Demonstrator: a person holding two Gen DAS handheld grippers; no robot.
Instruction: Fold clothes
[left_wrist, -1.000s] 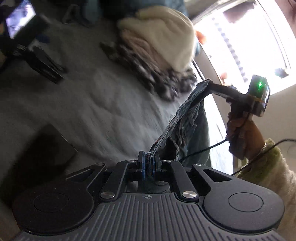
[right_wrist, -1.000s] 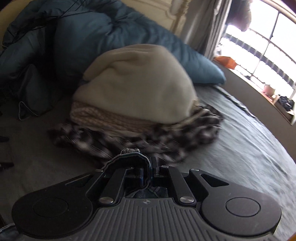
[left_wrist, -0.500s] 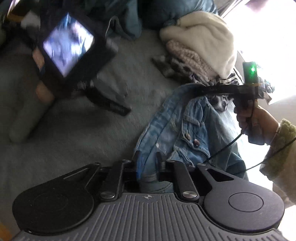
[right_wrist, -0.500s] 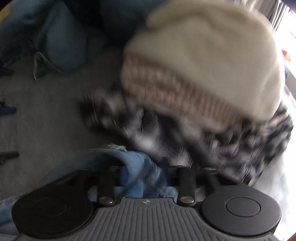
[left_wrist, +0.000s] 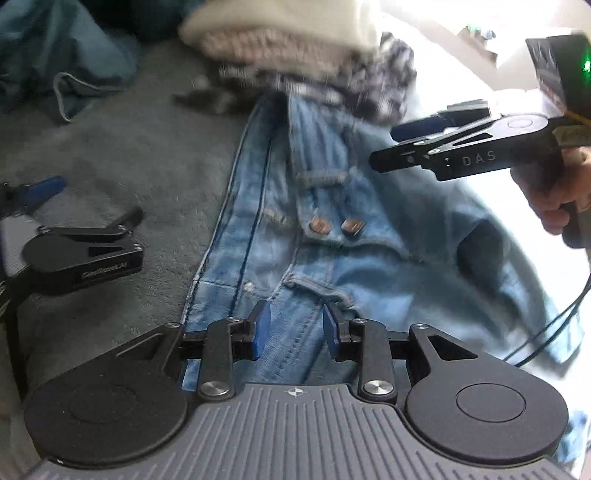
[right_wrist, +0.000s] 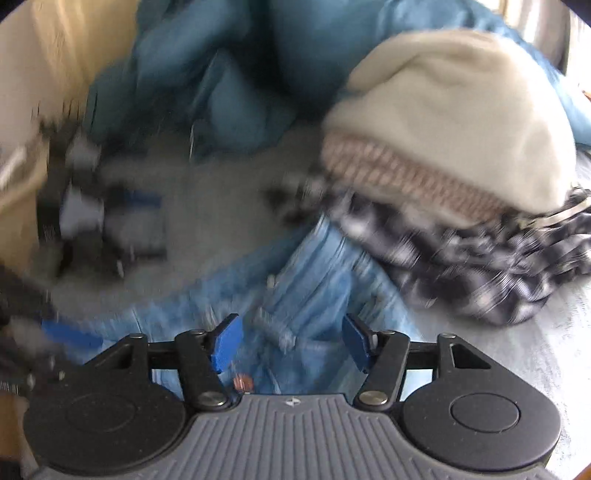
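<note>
A light blue denim garment (left_wrist: 332, 221) with copper buttons lies spread on the grey bed cover; it also shows in the right wrist view (right_wrist: 314, 295). My left gripper (left_wrist: 295, 332) is open and empty, just above the denim's near edge. My right gripper (right_wrist: 291, 343) is open and empty above the denim; it shows from the side in the left wrist view (left_wrist: 399, 147), hovering over the garment's far right part.
A pile of folded clothes, cream fleece (right_wrist: 461, 110) over striped knit and black-and-white plaid (right_wrist: 480, 269), sits just beyond the denim. A teal duvet (right_wrist: 240, 74) lies behind. A spare black gripper (left_wrist: 85, 254) rests on the bed (left_wrist: 147, 147) at left.
Both grippers held the denim up by its edge; they lowered it onto the bed and opened, and the garment now lies flat.
</note>
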